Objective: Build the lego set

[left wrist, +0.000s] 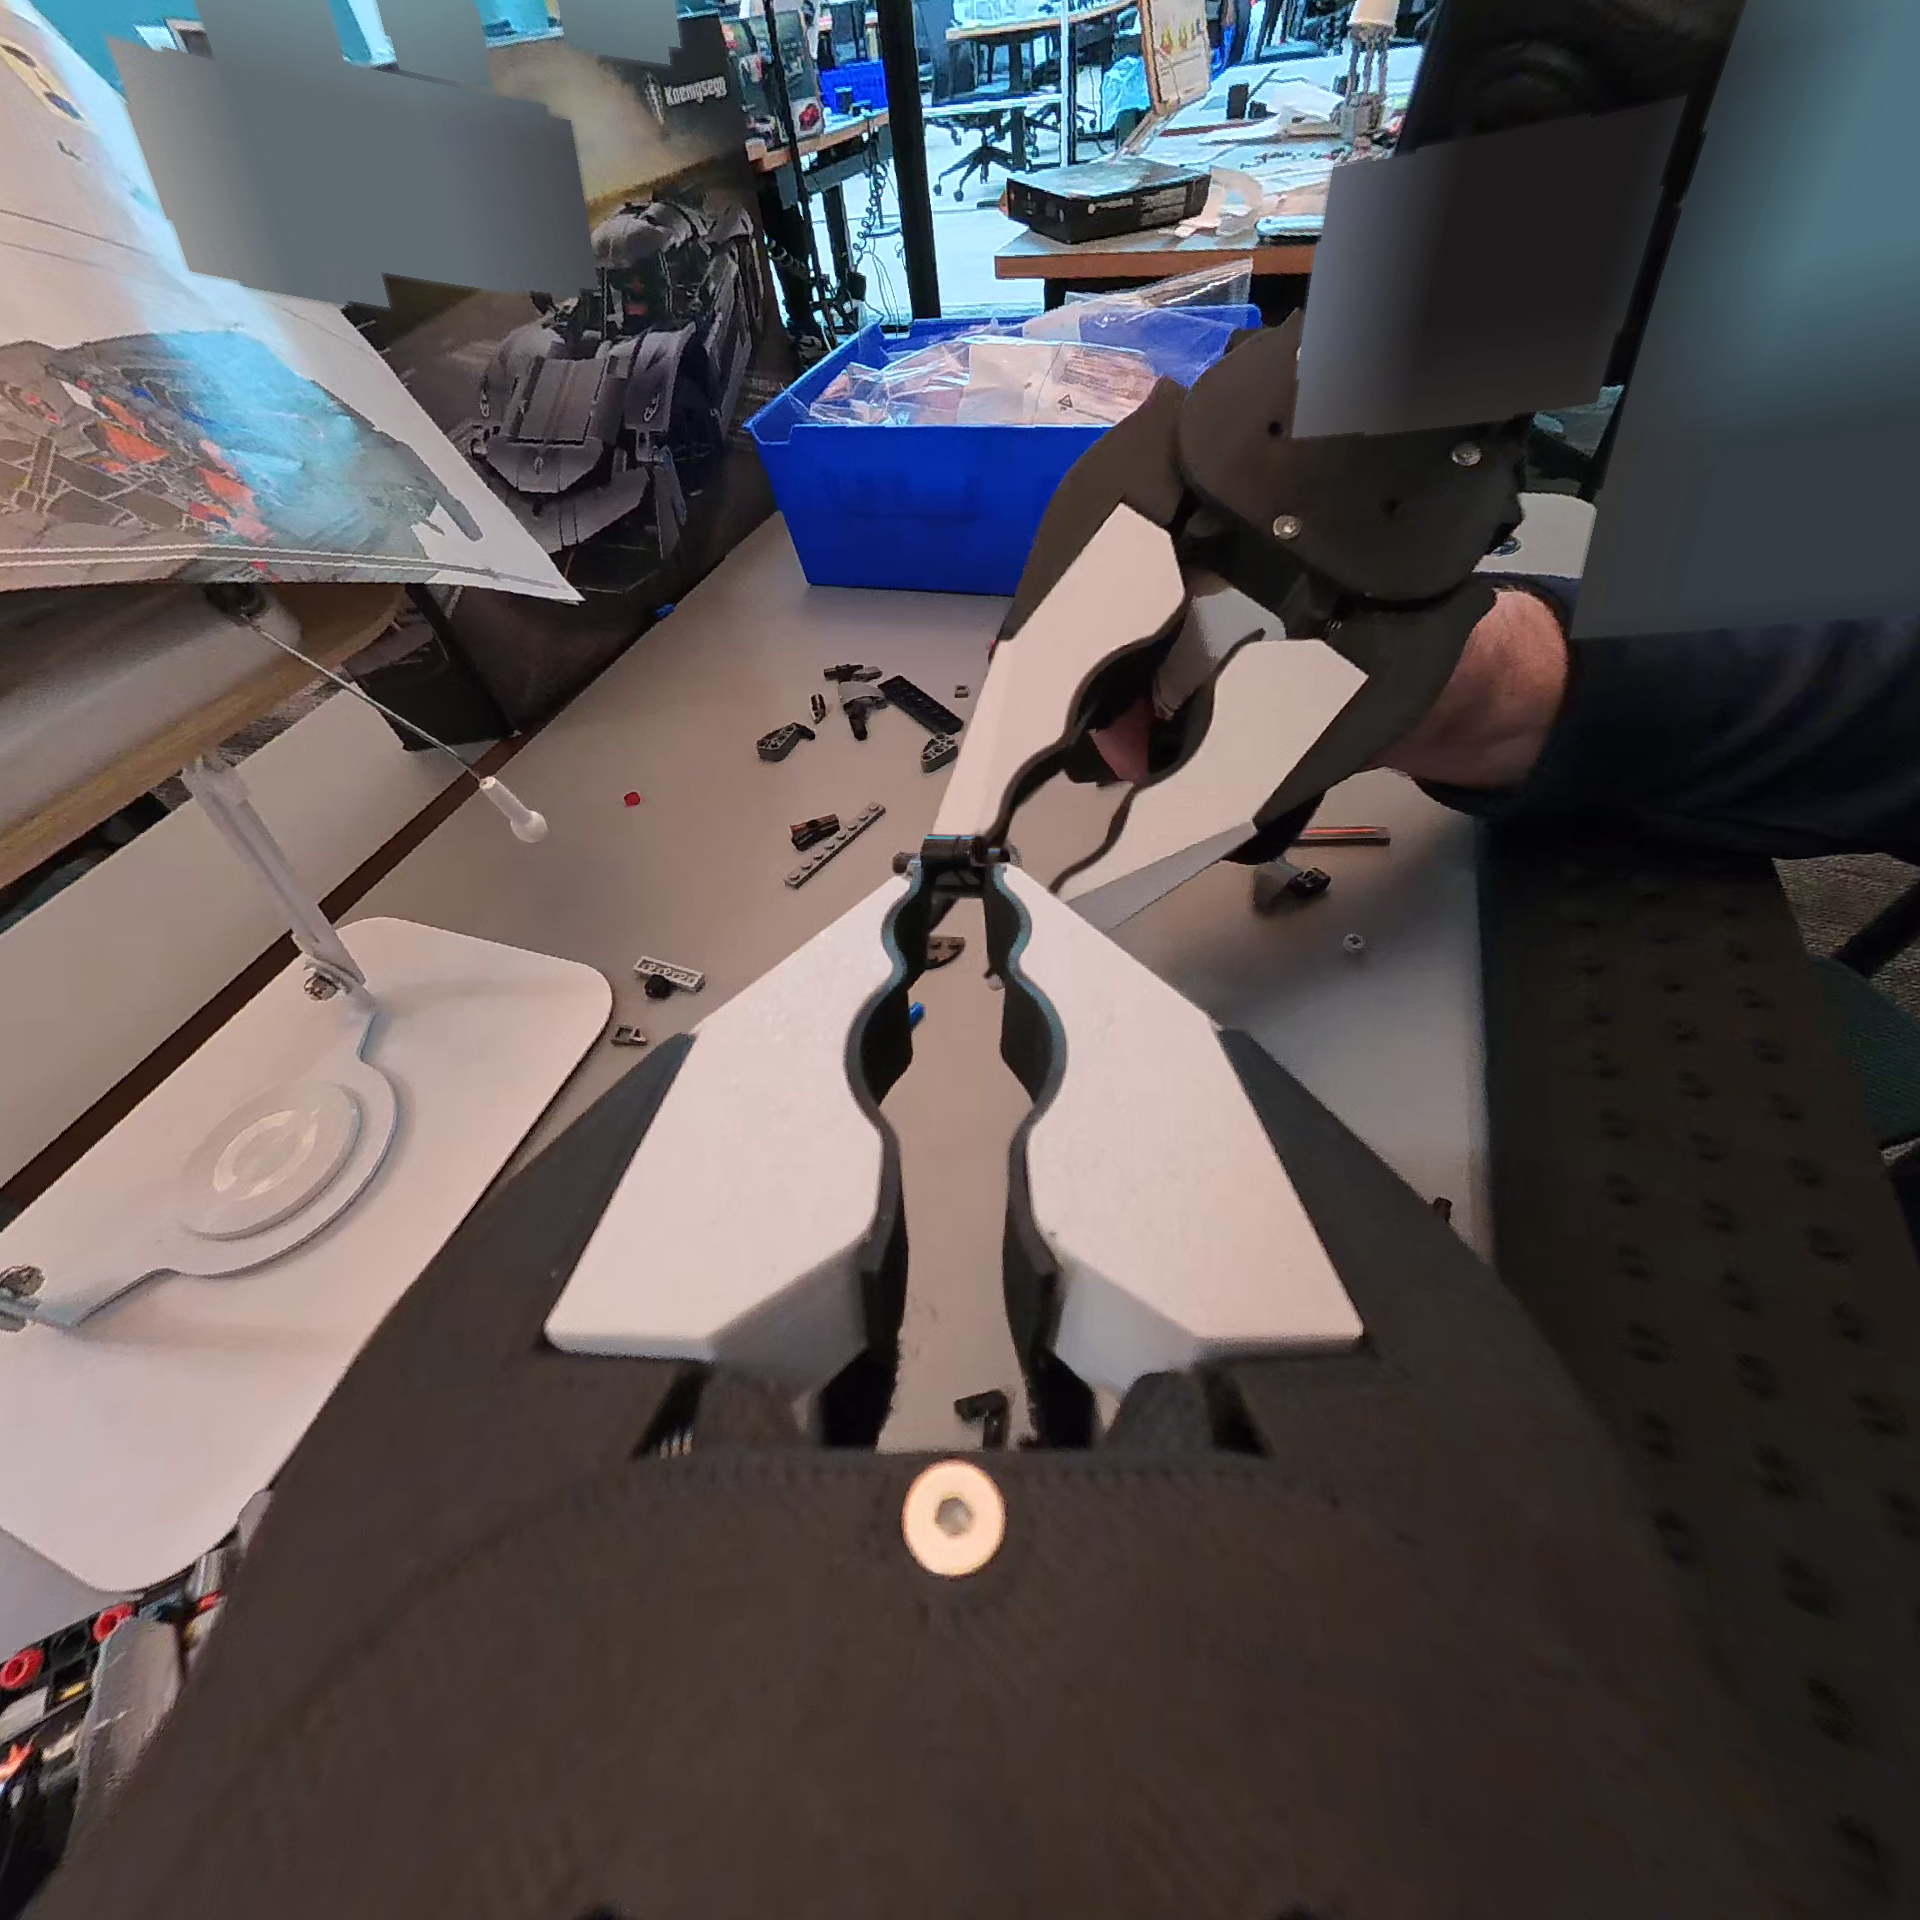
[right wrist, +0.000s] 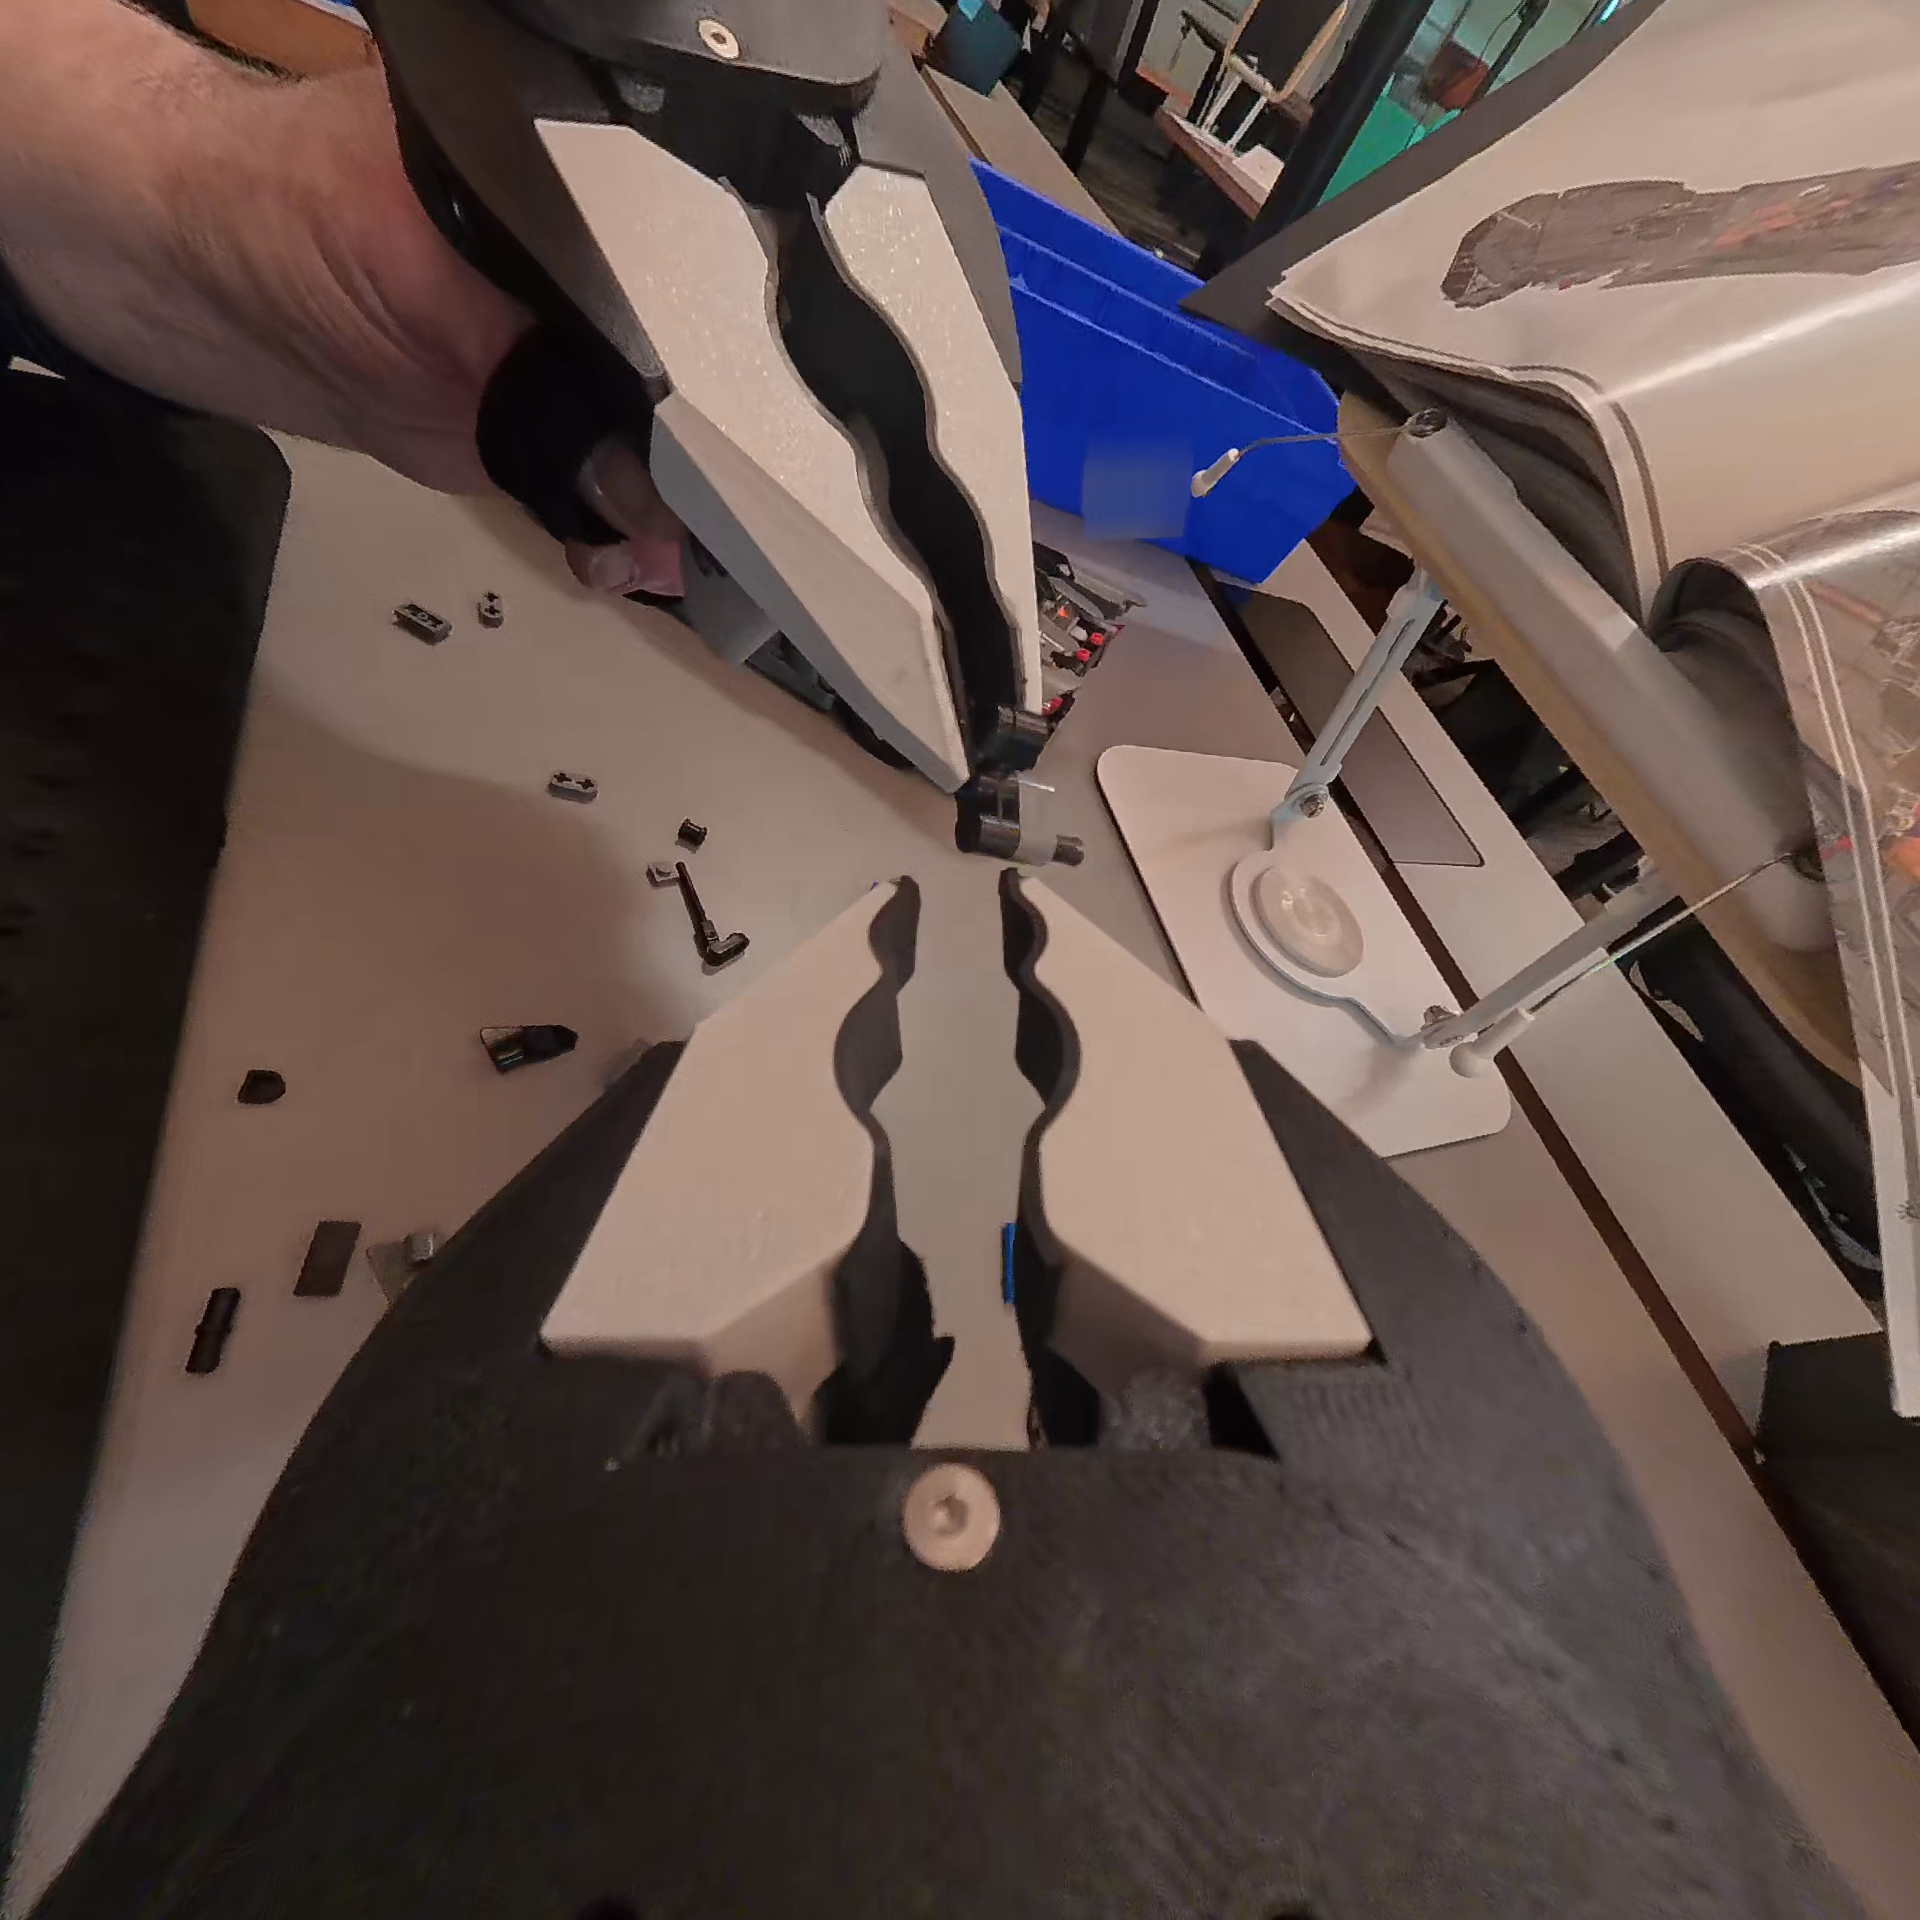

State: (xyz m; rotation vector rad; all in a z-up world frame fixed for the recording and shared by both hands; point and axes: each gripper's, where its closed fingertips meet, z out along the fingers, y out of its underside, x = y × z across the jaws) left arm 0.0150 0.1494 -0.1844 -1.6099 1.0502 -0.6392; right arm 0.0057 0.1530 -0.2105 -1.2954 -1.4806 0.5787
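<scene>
left gripper (left wrist: 951, 871) fingertips pinched nearly closed, right gripper (right wrist: 961, 891) fingertips slightly parted; tips almost meeting mid-tabletop, a hand (left wrist: 1486, 696) behind the right.

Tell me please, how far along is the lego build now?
Done: a partly built model sits on the table. In hand: the left gripper pinches a small black connector; the right gripper is open beside it. Left: many loose parts and bagged pieces in the blue bin.
</scene>
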